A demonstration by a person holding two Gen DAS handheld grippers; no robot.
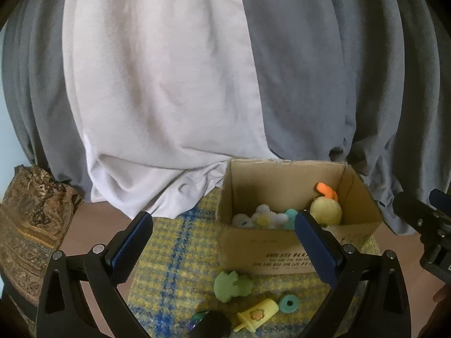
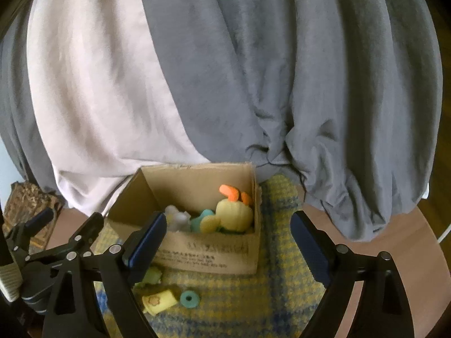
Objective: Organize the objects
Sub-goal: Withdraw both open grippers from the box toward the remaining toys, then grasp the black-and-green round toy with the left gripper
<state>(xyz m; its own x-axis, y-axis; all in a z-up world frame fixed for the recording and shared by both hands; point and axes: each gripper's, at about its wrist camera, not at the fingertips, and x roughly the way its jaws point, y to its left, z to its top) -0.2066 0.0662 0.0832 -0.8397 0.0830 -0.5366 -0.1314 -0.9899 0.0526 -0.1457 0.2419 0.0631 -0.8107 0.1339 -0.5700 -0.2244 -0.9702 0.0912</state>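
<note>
Both grippers, left (image 1: 222, 250) and right (image 2: 228, 249), hovered empty with fingers apart before the cardboard box (image 1: 282, 253) on the bench. The teal ring (image 2: 189, 299) probably wanted a low, square approach. Only the left view showed a dark object (image 1: 210, 325).

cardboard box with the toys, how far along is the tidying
Done: the cardboard box already holds a yellow plush, a white flower toy and a teal piece. In hand: nothing; left gripper and right gripper are open. Left: green toy, yellow popsicle toy, teal ring, dark object.
</note>
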